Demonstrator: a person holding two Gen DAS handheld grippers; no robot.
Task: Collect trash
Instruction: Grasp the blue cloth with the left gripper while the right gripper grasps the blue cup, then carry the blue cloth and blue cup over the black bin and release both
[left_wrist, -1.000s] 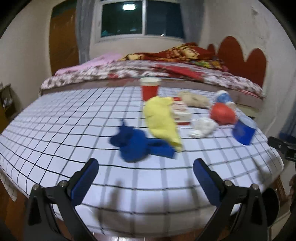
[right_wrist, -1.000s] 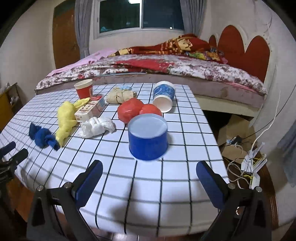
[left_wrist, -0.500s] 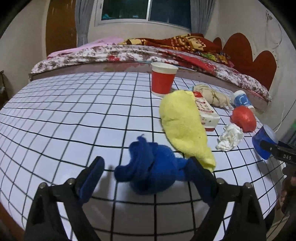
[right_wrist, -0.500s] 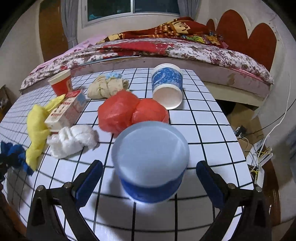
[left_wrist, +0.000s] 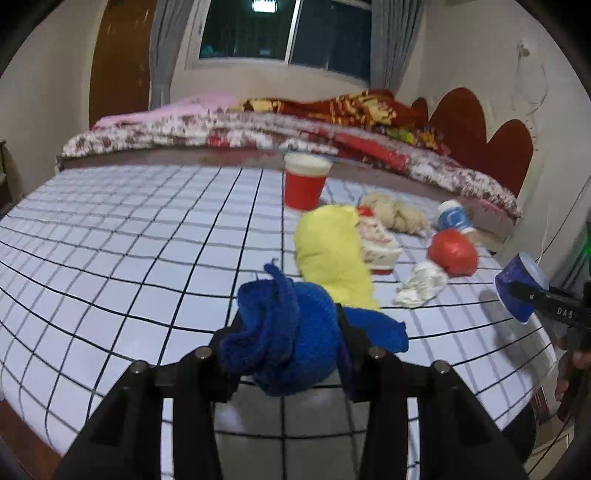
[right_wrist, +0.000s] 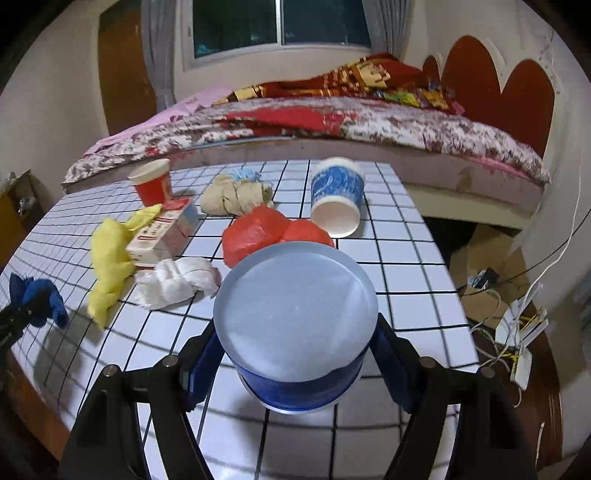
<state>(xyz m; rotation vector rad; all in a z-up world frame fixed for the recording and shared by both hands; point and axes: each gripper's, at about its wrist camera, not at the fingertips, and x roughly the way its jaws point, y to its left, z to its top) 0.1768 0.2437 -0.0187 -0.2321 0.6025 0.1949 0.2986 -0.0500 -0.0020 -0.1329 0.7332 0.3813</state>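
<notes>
Since the earlier frames both grippers have advanced over the checked tablecloth and their jaws have just been closing, each with an item between them. The left gripper now pinches a crumpled blue cloth; the wad bulges up above the jaws, and a flat tail of it lies on the cloth just to the right of the tool. The right gripper presses its blue pads on the two sides of an upturned blue cup, whose pale flat base faces the camera.

Containers: the held blue cup is mouth down, so its inside is hidden. Ahead of the right gripper and slightly right, a blue patterned paper cup lies on its side with its white base toward the tool; its contents cannot be seen. Far ahead to the left, a red paper cup stands upright; its inside cannot be seen either. Near it lies a small red and white carton, closed.

Just beyond the held cup sits a red plastic bag, partly covered by the cup's base. To its left lie a white crumpled tissue and a yellow cloth; further ahead is a beige bundle.

The left gripper's pads are mostly buried in the blue cloth. In the left view the right gripper and the cup appear at the far right edge, cut off and blurred. A bed fills the background.
</notes>
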